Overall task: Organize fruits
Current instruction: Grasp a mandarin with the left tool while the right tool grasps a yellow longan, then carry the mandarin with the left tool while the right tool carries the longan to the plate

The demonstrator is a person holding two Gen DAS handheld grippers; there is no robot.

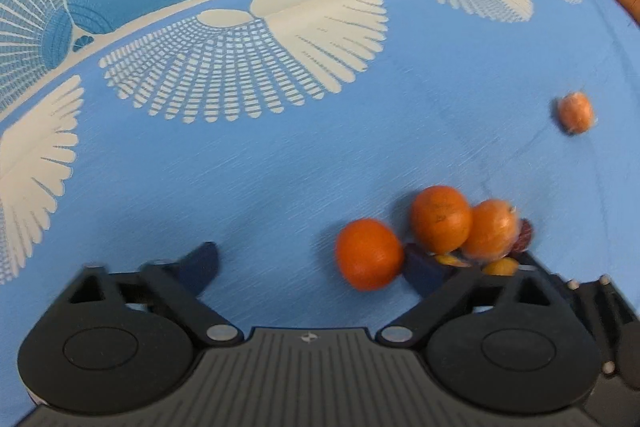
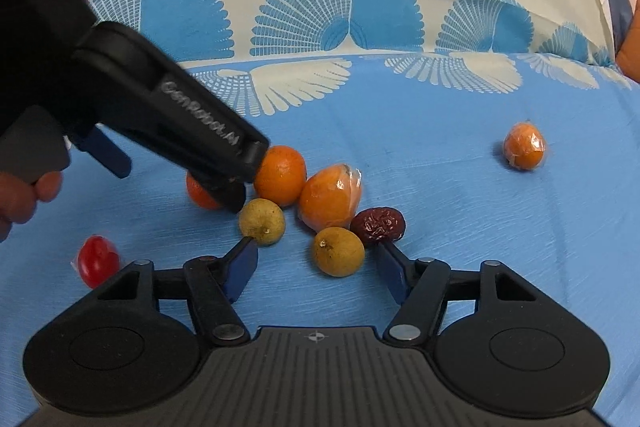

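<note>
Fruits (image 2: 328, 203) clustered; yellow fruit (image 2: 339, 251) btwn right gripper's (image 2: 316, 259) open jaws, untouched; left gripper (image 1: 316, 263) open beside orange (image 1: 369, 253).

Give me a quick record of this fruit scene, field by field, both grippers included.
surface: blue patterned cloth
cluster: oranges, two yellow-brown fruits, red date
apart: wrapped orange, red fruit
left gripper: open, beside an orange, holding nothing
right gripper: open around a yellow-brown fruit, pads not touching

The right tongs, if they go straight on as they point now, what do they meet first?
Probably the yellow-brown fruit, lying between the open right tongs; the wrapped orange lies beyond it.
</note>
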